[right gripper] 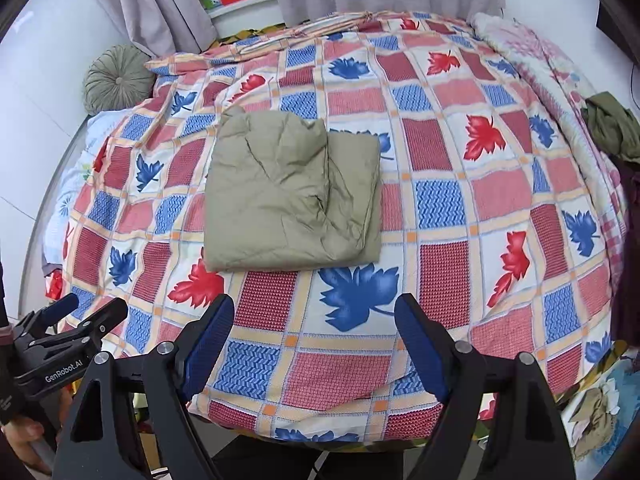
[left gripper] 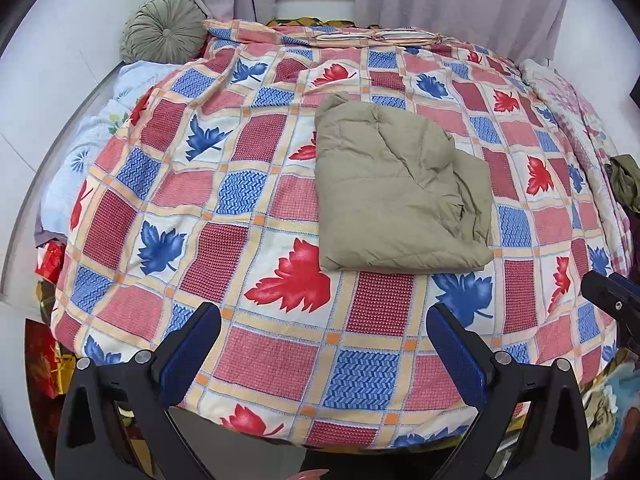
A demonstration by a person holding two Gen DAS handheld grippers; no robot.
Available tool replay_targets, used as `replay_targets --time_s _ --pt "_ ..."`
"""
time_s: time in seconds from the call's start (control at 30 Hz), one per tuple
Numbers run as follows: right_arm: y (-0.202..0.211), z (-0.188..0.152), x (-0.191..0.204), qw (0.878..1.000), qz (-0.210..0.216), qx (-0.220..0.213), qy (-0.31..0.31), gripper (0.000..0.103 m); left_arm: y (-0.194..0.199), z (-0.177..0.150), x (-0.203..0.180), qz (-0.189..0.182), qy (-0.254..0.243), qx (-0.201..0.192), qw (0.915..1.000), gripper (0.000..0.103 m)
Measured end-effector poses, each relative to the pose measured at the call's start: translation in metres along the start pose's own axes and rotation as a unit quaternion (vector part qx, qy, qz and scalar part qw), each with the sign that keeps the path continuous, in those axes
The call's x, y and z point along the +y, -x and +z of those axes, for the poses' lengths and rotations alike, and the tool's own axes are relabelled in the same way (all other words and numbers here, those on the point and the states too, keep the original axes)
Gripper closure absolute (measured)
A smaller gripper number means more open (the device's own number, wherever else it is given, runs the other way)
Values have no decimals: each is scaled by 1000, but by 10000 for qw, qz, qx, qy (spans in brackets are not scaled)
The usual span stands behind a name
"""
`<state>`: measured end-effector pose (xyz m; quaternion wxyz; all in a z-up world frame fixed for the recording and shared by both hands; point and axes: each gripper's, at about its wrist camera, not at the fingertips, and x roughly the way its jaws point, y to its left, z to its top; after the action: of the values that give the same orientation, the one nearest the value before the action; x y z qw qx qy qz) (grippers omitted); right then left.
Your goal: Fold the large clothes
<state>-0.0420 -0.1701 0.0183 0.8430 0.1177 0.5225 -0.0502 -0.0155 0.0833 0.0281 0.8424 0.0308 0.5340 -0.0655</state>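
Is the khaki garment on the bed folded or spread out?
Folded. The khaki garment lies as a compact, layered rectangle on the bedspread, with stacked edges on its right side.

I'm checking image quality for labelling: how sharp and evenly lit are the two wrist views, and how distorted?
Left wrist view: even soft light, no glare, folded khaki garment sharp, bedspread grid bulging from fisheye, corners dark. Right wrist view: same bulge, garment crisp with faint shadows.

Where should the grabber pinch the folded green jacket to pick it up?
Probably the thick folded edge nearest the grippers, coming from the foot of the bed. The folded green jacket lies flat there, layers stacked, so one pinch catches them all. Both grippers hang open and empty.
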Motion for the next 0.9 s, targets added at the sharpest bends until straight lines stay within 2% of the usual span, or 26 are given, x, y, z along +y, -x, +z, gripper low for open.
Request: replay_targets --time_s 0.17,0.27,0.47,0.67,0.9 --pt "14 5 11 9996 -70 -253 62 16 15 5 2 -50 44 -117 9999 0" --pt "19 6 17 9991 -125 -366 150 0 22 8 1 17 35 -174 9998 0" --pt "27 9 18 9991 -118 -413 -13 0 33 9 1 3 100 -250 9996 0" --pt "38 11 22 9982 -267 -529 102 0 41 7 1 28 168 -324 9993 0" --pt "40 14 22 9982 -245 -535 95 0 44 7 0 53 131 -374 9992 0"
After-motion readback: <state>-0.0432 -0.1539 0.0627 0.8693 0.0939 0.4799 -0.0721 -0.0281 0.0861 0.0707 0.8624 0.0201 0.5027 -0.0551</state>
